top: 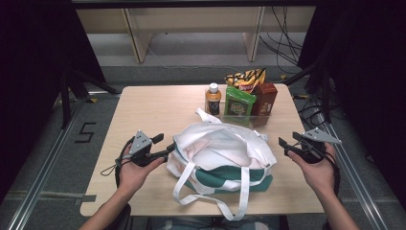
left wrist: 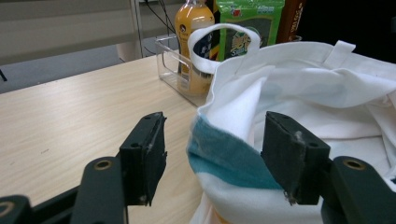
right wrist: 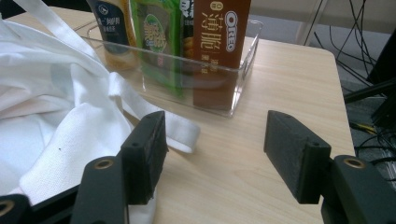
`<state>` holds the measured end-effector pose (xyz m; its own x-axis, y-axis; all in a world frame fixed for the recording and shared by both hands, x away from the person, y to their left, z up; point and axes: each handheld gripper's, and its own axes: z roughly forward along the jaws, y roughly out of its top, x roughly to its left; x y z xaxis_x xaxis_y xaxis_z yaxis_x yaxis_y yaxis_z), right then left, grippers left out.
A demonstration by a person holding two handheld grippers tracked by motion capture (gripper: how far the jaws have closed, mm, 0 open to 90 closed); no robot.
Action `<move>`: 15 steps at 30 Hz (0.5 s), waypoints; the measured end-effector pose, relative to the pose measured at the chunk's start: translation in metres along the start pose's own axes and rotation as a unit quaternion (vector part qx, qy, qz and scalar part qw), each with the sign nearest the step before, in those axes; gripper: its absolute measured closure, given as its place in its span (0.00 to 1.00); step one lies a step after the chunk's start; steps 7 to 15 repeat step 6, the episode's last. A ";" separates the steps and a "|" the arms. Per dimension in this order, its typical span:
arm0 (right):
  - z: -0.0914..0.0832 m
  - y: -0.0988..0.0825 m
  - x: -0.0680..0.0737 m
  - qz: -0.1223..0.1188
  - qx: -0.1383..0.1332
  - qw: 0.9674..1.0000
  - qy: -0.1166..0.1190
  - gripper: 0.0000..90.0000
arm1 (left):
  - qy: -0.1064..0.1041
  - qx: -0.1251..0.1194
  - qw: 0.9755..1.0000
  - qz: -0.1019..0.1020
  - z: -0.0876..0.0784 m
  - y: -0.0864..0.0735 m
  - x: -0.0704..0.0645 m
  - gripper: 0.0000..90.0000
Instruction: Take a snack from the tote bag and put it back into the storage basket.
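STATE: my left gripper stood open, jaws straddling the rim of the tote bag at table centre, no pinch made; right gripper open, beside the clear bin | RISK: closing might have caught one cloth layer only, dragging the bag | TEXT: brown box read "OREO".

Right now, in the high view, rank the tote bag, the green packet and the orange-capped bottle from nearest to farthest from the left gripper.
1. The tote bag: its rim lies right at the left gripper, at the table's middle.
2. The bottle: farther back, at the left end of the clear bin.
3. The green packet: just right of the bottle, only slightly farther.
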<state>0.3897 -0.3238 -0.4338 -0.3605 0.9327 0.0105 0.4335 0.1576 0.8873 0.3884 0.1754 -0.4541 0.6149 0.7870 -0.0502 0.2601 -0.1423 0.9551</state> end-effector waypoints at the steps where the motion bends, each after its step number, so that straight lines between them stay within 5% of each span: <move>1: 0.001 0.000 -0.001 -0.002 -0.007 1.000 0.001 0.44 | 0.003 0.003 1.000 0.001 -0.001 0.000 0.000 0.43; 15: 0.001 -0.001 -0.001 0.009 -0.002 1.000 -0.002 0.44 | 0.008 0.000 1.000 0.001 -0.001 0.000 0.002 0.43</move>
